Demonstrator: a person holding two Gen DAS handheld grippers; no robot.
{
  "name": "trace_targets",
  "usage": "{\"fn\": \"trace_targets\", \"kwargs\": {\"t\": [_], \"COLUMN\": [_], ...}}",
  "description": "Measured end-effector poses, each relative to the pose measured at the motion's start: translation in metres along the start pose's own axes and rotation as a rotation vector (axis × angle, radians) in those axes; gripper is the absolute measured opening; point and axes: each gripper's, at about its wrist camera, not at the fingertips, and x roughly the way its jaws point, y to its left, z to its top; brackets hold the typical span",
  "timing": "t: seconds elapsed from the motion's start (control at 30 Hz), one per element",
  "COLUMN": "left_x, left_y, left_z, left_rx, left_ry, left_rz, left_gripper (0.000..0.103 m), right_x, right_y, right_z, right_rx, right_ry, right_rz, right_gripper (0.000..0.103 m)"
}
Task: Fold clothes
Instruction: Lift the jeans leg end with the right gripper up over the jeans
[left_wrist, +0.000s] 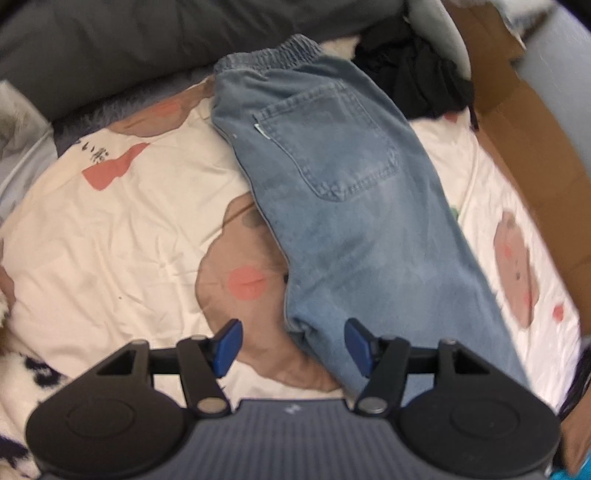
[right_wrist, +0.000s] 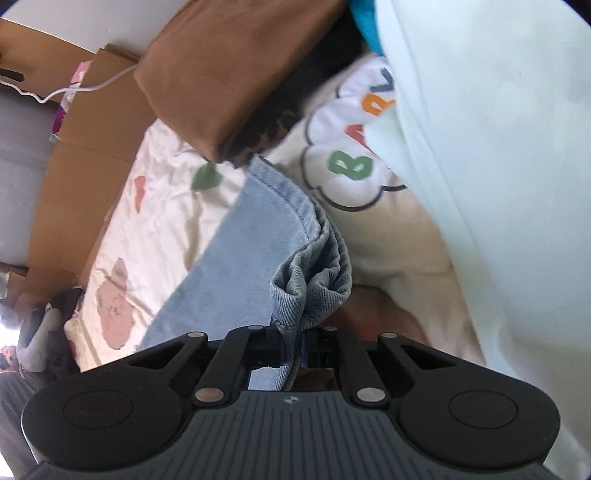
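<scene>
Right tool clamped on bunched leg hems of jeans. Left tool open, empty, above folded leg edge. Jeans lie lengthwise on printed bedsheet. Risk: thin grip on several denim layers, one may slip; fold goes crooked.

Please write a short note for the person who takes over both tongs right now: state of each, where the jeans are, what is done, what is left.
Left tongs: open, empty, above the folded edge of the jeans.
Right tongs: shut on the bunched hem of the jeans.
Jeans: on the printed bed sheet, legs laid together lengthwise, waistband at the far end.
Done: lengthwise fold.
Left: probably bring the hem toward the waistband, then flatten.
</scene>
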Motion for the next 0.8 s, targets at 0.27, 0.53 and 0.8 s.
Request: {"fn": "trace_targets", "kwargs": {"t": [0.27, 0.53, 0.8], "left_x": [-0.001, -0.002, 0.016], "left_y": [-0.027, -0.041, -0.043], "left_z": [-0.005, -0.005, -0.012], "left_rx": [0.229, 0.29, 0.328], "left_ry": [0.005, -0.005, 0.024], "left_rz": [0.057, 0.02, 0.003], "left_gripper": [0.07, 0.073, 0.073], "right_x": [-0.029, -0.047, -0.055], "right_y": [0.04, 0.065, 0.084], "right_z": [0.0, -0.006, -0.011], "right_rx": [-0.076, -0.129, -0.175], "right_ry": [-0.002, 0.001, -0.007], "right_rz": [0.01, 0.046, 0.055], "right_gripper": [0.006, 0.006, 0.006]}}
